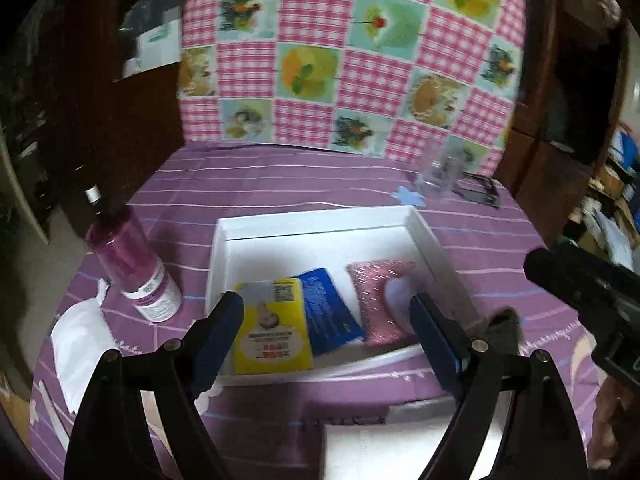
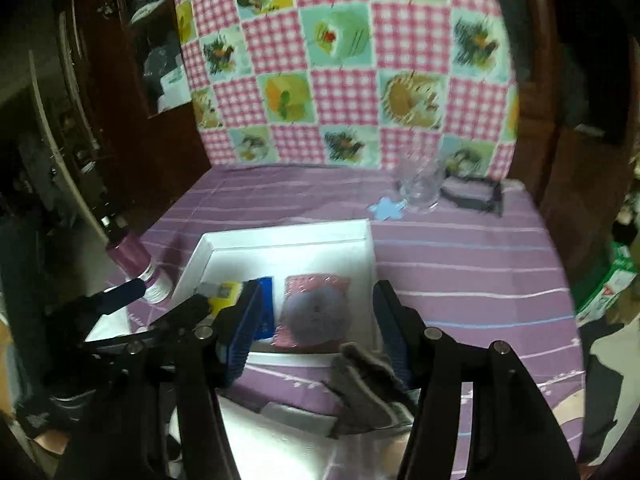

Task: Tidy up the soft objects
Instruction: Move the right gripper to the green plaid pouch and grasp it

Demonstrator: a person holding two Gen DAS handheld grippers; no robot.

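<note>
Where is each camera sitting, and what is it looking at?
Left wrist view: sits on the left gripper, looking forward and down at the white box; both open fingers show, with the right gripper at the right edge.
Right wrist view: sits on the right gripper, looking forward and down at the same box; both fingers show, empty, with the left gripper at left.
Shared: the box, yellow packet, blue packet, pink pouch, purple bottle, clear glass and checked cloth.
</note>
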